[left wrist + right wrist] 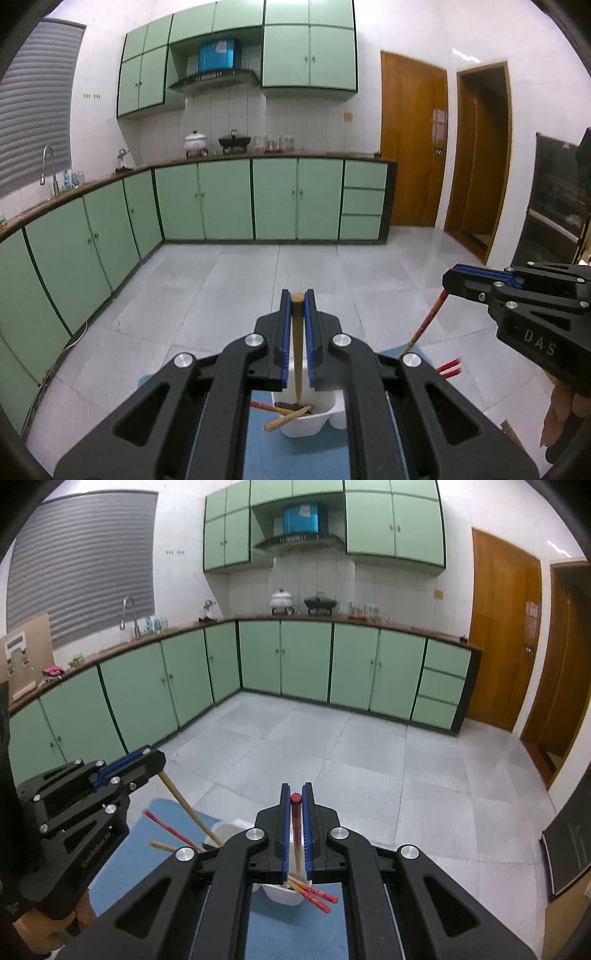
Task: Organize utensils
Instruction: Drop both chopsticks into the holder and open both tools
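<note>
My left gripper (pixel 297 297) is shut on a plain wooden chopstick (pixel 297 347) whose lower end reaches down into a white utensil holder (pixel 306 424). My right gripper (pixel 296 798) is shut on a red chopstick (pixel 296 830) that hangs over the same white holder (pixel 280 893). The right gripper also shows in the left wrist view (pixel 448 282), holding the red chopstick (pixel 424 325). The left gripper shows in the right wrist view (pixel 155 755) with the wooden chopstick (pixel 188 808). More red and wooden chopsticks (pixel 314 895) lean in the holder.
The holder stands on a blue mat (pixel 295 930). Beyond lies grey tiled floor (pixel 332 746), green kitchen cabinets (pixel 306 661) and wooden doors (pixel 502 635). A dark cabinet (pixel 557 199) stands to the right.
</note>
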Tool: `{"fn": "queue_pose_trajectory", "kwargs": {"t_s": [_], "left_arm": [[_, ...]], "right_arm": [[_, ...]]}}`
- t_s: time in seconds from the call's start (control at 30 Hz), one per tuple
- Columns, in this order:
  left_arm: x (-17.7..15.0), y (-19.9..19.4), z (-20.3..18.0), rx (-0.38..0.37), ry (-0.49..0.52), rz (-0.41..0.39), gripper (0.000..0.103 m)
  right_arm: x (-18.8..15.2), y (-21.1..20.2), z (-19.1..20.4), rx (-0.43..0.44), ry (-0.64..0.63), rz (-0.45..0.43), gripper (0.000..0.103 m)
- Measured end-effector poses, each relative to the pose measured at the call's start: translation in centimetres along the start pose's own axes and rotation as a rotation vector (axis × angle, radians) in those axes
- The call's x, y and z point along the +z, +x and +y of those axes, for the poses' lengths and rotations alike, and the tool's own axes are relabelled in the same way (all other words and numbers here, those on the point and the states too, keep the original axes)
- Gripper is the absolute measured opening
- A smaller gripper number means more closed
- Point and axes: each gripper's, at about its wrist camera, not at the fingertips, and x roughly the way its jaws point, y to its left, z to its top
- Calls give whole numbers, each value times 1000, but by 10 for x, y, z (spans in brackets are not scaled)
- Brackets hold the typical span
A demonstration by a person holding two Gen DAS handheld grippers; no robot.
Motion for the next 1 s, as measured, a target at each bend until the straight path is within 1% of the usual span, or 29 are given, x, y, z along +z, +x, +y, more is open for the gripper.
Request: {"fn": "queue_pose_trajectory", "kwargs": {"t_s": [0.07, 0.17, 0.2, 0.27, 0.3, 0.33, 0.47, 0.53, 0.6, 0.67, 0.73, 0.8, 0.83, 0.87, 0.9, 0.97, 1.0], "left_arm": [[-5, 5, 4, 3, 3, 13, 6], [-10, 8, 8, 13, -1, 36, 7], [-10, 6, 9, 13, -3, 40, 9], [-9, -3, 12, 21, 4, 35, 21], [-7, -12, 13, 26, 5, 20, 30], [-6, -20, 14, 27, 4, 7, 36], [3, -64, 20, 35, 6, -33, 38], [1, -89, 23, 45, 8, -50, 43], [-14, -124, 29, 51, -1, -65, 48], [-33, -149, 32, 53, -4, -72, 49], [-71, -182, 35, 52, -10, -79, 51], [-105, -202, 34, 68, -8, -79, 54], [-129, -213, 34, 76, -10, -67, 54], [-155, -222, 34, 76, -26, -44, 54], [-181, -230, 33, 77, -50, -14, 54], [-216, -241, 32, 74, -80, 26, 54], [-241, -249, 29, 71, -100, 55, 54]], "right_arm": [[-6, 10, -2, 4, 2, 23, 6], [-12, 14, 1, 14, 2, 37, 6], [-12, 12, 0, 14, 4, 32, 8], [-10, 6, -1, 17, 14, 18, 9], [-9, -2, -1, 20, 16, 5, 11], [-9, -9, 0, 18, 14, -5, 12], [-16, -48, 5, 10, 0, -48, 13], [-24, -69, 8, 16, 0, -69, 14], [-41, -96, 13, 21, -3, -100, 16], [-70, -126, 21, 28, -12, -138, 19], [-106, -151, 27, 33, -16, -164, 21], [-150, -171, 33, 32, -7, -171, 21], [-175, -178, 37, 29, -2, -164, 21], [-209, -184, 42, 27, 5, -143, 21], [-232, -188, 45, 27, 16, -127, 21], [-281, -194, 57, 21, 19, -86, 21], [-311, -196, 65, 10, 22, -58, 21]]}}
